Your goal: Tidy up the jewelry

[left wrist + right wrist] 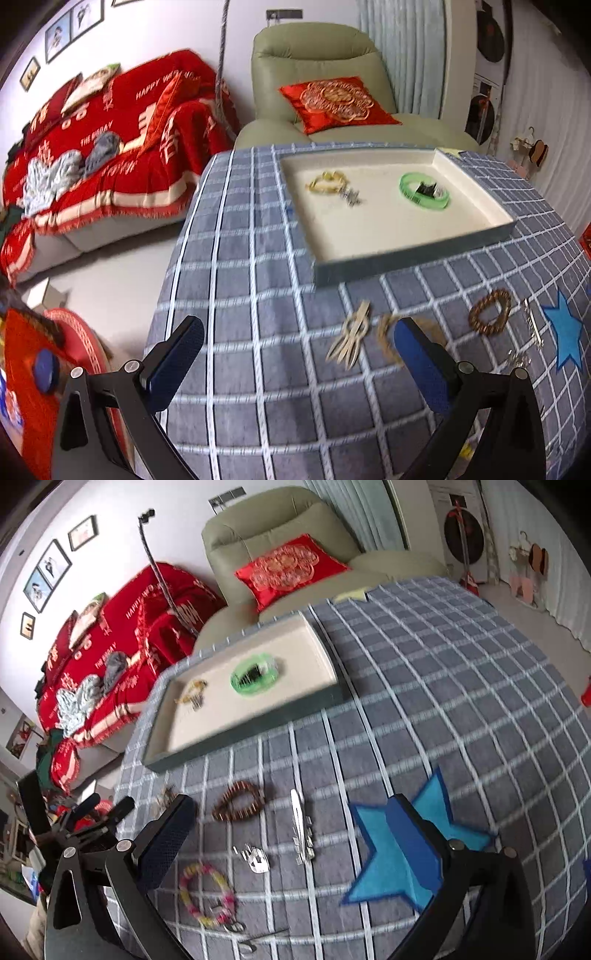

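Note:
A cream-lined tray (410, 254) (240, 734) sits on the checked tablecloth and holds a green bangle (424, 192) (255, 677) with a black clip inside, and a gold bracelet (328, 182) (192, 692). In front of the tray lie a brown bead bracelet (489, 312) (240, 802), a pale hair clip (351, 334), a tan bracelet (386, 338), a silver hair clip (301, 830), a small silver piece (256, 858) and a pink-and-yellow bead bracelet (207, 893). My left gripper (299, 343) is open and empty above the cloth. My right gripper (295, 827) is open and empty over the silver clip.
The table edge falls away at the left. A blue felt star (399, 853) (565, 332) lies on the cloth at the right. A green armchair with a red cushion (336, 99) and a red-covered sofa (103, 147) stand behind the table.

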Tool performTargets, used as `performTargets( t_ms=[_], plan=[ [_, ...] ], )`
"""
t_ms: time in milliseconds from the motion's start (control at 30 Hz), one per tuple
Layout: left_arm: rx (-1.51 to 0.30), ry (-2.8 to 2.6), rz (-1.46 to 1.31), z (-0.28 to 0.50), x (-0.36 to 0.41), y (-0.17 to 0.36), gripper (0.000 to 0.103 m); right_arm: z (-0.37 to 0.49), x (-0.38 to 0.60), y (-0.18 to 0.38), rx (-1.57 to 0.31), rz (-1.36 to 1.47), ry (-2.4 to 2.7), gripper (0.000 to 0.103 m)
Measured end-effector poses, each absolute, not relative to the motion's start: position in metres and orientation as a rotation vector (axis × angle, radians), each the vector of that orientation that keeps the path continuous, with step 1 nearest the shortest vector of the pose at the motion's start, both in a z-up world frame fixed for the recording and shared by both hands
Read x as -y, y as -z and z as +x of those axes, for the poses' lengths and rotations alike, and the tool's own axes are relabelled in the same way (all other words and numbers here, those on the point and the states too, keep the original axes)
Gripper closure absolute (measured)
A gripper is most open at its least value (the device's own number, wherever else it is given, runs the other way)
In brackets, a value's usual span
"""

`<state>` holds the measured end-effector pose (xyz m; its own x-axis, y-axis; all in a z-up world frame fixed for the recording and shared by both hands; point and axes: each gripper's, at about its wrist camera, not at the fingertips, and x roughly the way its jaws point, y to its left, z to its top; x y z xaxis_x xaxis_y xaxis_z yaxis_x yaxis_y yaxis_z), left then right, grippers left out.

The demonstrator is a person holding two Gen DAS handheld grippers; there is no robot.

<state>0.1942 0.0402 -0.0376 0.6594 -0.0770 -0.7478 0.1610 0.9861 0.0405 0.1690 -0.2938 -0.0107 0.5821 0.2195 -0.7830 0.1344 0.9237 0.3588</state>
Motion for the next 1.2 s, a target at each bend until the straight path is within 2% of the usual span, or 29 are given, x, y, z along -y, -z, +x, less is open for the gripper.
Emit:
performTargets(
  t_ms=[400, 1000, 1200],
  plan=[
    [-0.927, 0.164, 0.105, 0.186, -0.048, 0.07, 0.0, 0.15, 0.288, 0.046, -1.075, 0.316, 0.037, 0.0],
    [-0.918, 0.212, 0.159, 0.209, -0.029, 0.077, 0.0, 0.179, 0.268, 0.049, -1.069, 0.183, 0.071, 0.0],
    [-0.922, 0.228, 0.152, 0.219, -0.024, 0.076, 0.0, 0.192, 0.259, 0.057, -1.099, 0.157, 0.06, 0.015]
  ],
)
